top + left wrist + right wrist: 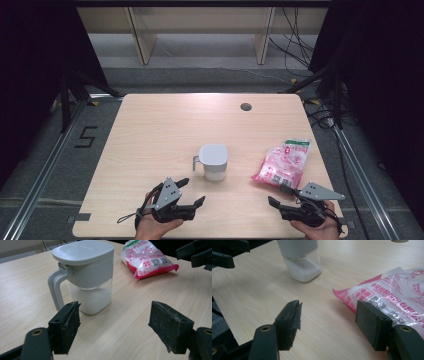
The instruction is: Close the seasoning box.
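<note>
**Left claw faces the jug, right claw faces the bag**

Left claw (191, 192) stands wide, nothing between the jaws, and the lidded jug (214, 162) sits just ahead of it, mid-surface, handle (55, 287) turned toward the claw's left jaw. Over on the right, the right claw (284, 200) gapes too, holding nothing, with the pink-and-white bag (283, 163) lying flat close ahead, its near corner beside the right-hand jaw. Bag's long axis runs away up the surface (160, 130). Each hand has its own target nearest.

lidded jug (214, 162): 1 | pink bag (282, 164): 1 | claw: 2 (left claw (192, 192), right claw (281, 196))
</note>
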